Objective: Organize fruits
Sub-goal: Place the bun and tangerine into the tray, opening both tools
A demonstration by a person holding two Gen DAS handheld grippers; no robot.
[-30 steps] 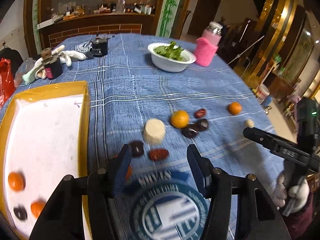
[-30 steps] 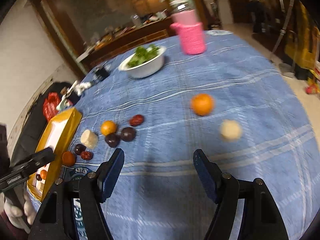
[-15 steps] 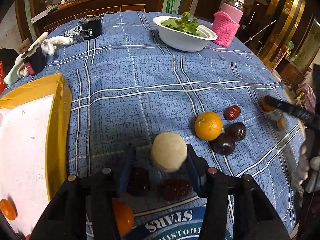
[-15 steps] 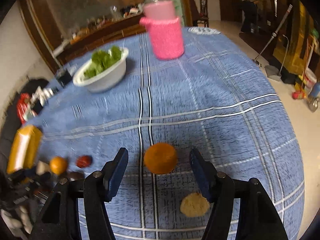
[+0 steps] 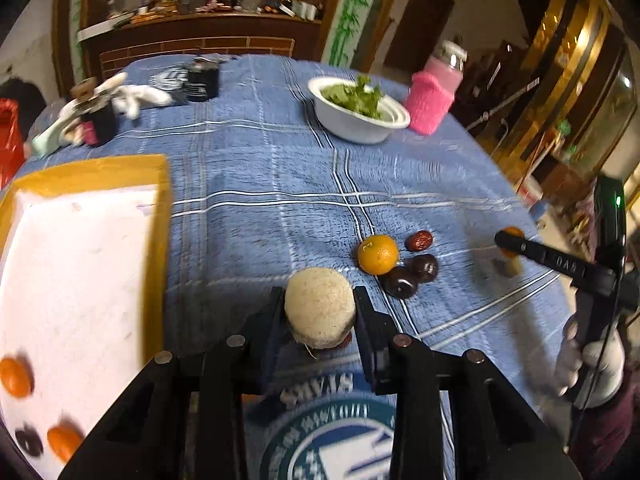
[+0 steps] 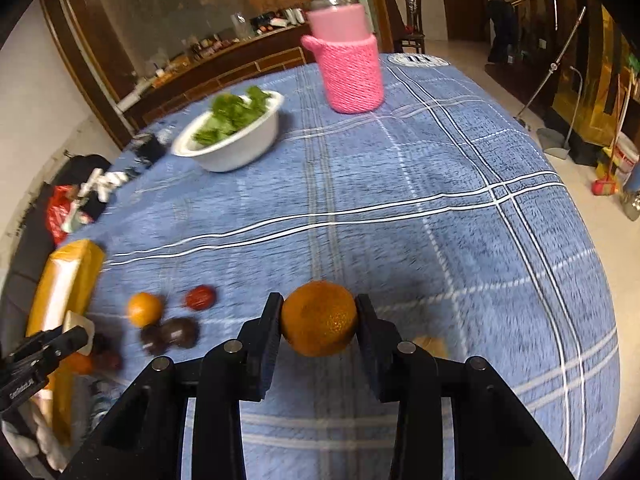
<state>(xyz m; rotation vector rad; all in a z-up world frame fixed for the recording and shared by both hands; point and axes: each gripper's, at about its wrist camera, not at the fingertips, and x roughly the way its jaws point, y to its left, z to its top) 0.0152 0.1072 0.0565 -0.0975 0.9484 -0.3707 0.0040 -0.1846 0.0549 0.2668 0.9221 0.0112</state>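
Note:
My left gripper is closing its jaws on a round beige fruit on the blue checked cloth, with both pads against its sides. An orange, a red date and two dark plums lie just to its right. At the left, the yellow-rimmed white tray holds two oranges and a dark fruit. My right gripper is closing on another orange, its pads touching both sides. A small beige piece lies behind its right finger.
A white bowl of greens and a bottle in a pink knitted sleeve stand at the far side. A black cup and white gloves lie at the far left. The table edge drops off on the right.
Both grippers moved forward over their fruit and narrowed their jaws. The left now clamps the beige fruit, and the right clamps the orange that earlier lay ahead of it.

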